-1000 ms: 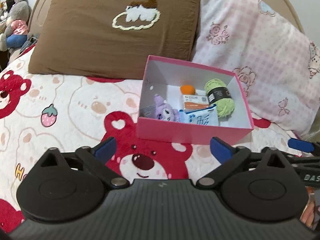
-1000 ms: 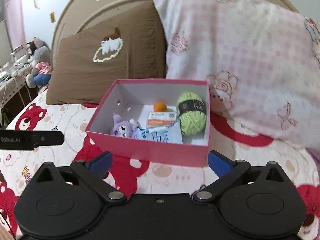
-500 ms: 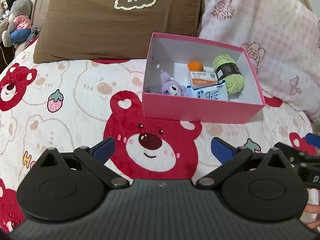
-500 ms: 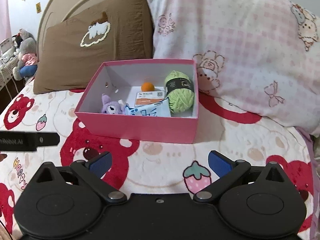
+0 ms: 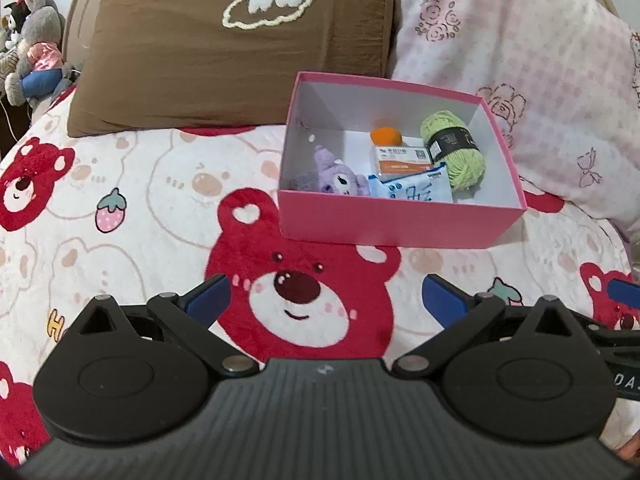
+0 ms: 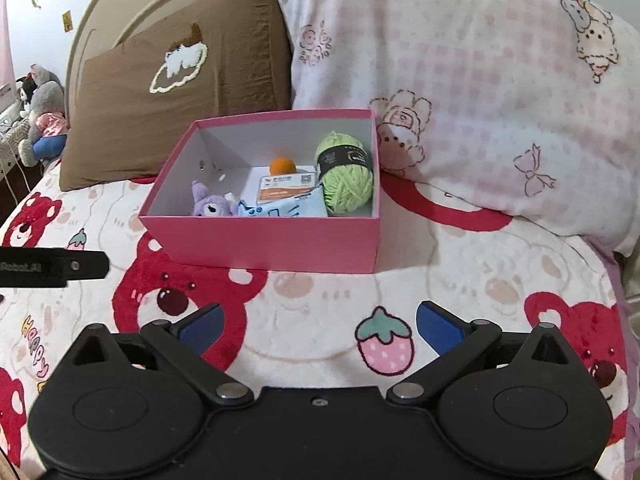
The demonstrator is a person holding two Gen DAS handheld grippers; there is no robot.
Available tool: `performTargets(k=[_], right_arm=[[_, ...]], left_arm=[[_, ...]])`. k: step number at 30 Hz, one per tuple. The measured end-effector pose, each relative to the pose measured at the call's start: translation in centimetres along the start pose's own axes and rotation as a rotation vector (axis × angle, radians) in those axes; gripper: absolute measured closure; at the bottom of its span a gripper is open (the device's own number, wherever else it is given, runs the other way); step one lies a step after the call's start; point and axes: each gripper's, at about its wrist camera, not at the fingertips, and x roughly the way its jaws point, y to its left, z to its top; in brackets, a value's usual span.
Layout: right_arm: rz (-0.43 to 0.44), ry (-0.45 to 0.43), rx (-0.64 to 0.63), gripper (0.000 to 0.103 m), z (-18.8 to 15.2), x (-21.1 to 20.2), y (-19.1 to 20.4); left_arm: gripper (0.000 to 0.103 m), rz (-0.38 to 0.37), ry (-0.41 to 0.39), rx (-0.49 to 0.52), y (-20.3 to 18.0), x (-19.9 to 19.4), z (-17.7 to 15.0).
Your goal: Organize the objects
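A pink box (image 5: 384, 224) (image 6: 272, 242) sits on the bear-print bedspread. Inside lie a green yarn ball (image 5: 456, 152) (image 6: 346, 180), an orange ball (image 5: 386, 135) (image 6: 282, 166), an orange-and-white packet (image 5: 400, 160) (image 6: 284, 188), a light blue pouch (image 5: 412, 190) (image 6: 280, 210) and a purple plush (image 5: 340, 178) (image 6: 210, 206). My left gripper (image 5: 326, 298) is open and empty, well short of the box. My right gripper (image 6: 318, 328) is open and empty, also short of the box.
A brown pillow (image 5: 232, 48) (image 6: 180, 92) and a pink checked pillow (image 5: 520, 60) (image 6: 460, 80) lean on the headboard behind the box. Stuffed toys (image 5: 32, 52) sit at the far left. The left gripper's side (image 6: 52, 267) shows in the right wrist view.
Both grippers have pulled back from the box over the last second, so it looks smaller and farther. Both stay open and empty. The box contents have not moved.
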Motion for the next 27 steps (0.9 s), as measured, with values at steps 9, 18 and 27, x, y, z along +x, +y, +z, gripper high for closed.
performTargets(k=[9, 18, 27], right_arm=[[-0.039, -0.001, -0.071, 0.0, 0.0, -0.2, 1.1], [-0.042, 0.014, -0.052, 0.0, -0.1, 0.1, 0.6], [-0.046, 0.011, -0.049, 0.0, -0.2, -0.2, 0.3]], left_arm=[[0.0, 0.035, 0.006, 0.038, -0.9, 0.3, -0.4], [0.0, 0.046, 0.006, 0.053, -1.1, 0.3, -0.5], [0.0, 0.047, 0.006, 0.061, -1.2, 0.1, -0.3]])
